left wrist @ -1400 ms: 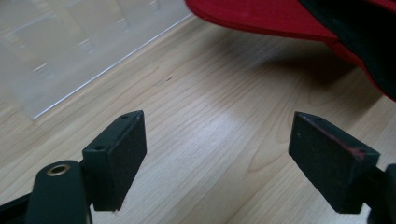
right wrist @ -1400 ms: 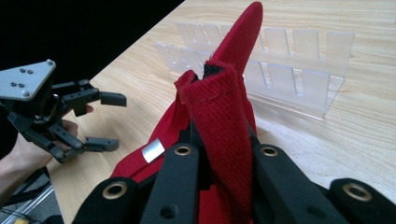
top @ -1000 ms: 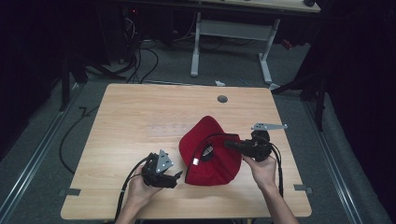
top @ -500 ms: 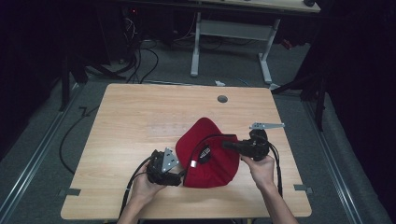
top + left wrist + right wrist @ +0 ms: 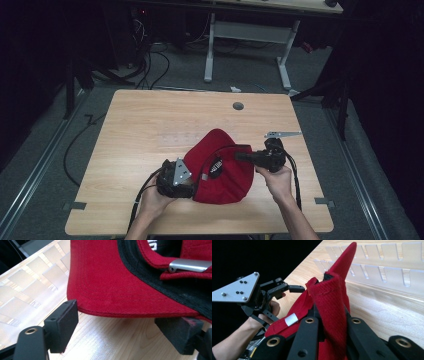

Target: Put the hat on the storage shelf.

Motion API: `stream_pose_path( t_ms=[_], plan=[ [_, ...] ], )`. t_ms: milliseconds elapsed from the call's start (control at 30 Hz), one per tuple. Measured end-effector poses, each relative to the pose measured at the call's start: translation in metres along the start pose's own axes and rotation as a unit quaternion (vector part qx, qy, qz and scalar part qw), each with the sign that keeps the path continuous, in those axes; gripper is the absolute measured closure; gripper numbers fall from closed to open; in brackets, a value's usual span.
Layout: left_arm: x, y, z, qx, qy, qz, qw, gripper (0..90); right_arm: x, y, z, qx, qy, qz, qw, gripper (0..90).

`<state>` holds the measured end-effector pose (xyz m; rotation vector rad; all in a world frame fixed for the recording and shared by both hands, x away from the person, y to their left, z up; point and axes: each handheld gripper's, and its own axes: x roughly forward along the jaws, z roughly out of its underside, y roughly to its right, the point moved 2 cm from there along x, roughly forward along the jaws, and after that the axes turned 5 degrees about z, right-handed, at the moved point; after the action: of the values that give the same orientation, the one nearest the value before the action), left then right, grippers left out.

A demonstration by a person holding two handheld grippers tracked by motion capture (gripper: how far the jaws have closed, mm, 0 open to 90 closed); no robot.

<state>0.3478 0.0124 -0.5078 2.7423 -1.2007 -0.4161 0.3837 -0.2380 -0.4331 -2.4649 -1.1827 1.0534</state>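
Near the table's front edge, right gripper (image 5: 329, 322) pinches red cap (image 5: 220, 167).

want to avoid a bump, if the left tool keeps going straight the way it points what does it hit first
Most likely the brim edge of the red cap. The left tool stands open with its jaws either side just below that edge, so it might slide under along the table.

A light wooden table (image 5: 150, 130) fills the middle of the high view. A red cap (image 5: 220, 170) lies on it at lower centre, and a small metal bracket (image 5: 282, 134) rests toward the right edge. A round grey grommet (image 5: 238, 106) sits near the table's upper edge.
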Motion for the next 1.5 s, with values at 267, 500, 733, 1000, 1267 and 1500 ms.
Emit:
stream_pose_path(
  t_ms=[267,500,733,1000,1267,1500],
  plan=[
    [0.000,0.001,0.000,0.004,0.000,0.004,1.0000,22.4,0.001,-0.001,0.000,0.004,-0.005,-0.012,0.9999,84.9],
    [0.000,0.004,0.001,0.008,-0.002,0.014,0.9999,17.2,0.001,0.001,-0.001,0.017,-0.012,-0.034,0.9992,84.9],
    [-0.002,0.007,-0.002,0.014,0.005,0.021,0.9997,18.9,0.005,-0.001,-0.002,0.020,-0.016,-0.040,0.9989,84.8],
    [-0.014,0.005,-0.020,-0.013,0.046,0.037,0.9982,31.9,0.010,-0.004,0.002,0.008,-0.034,-0.034,0.9988,84.7],
    [-0.016,0.005,-0.019,-0.023,0.031,0.049,0.9980,41.0,0.012,-0.004,0.005,0.011,-0.037,-0.038,0.9986,83.9],
    [-0.023,0.010,-0.028,-0.046,0.014,0.083,0.9954,54.4,0.007,0.002,0.008,0.006,-0.034,-0.032,0.9989,82.2]
  ],
)
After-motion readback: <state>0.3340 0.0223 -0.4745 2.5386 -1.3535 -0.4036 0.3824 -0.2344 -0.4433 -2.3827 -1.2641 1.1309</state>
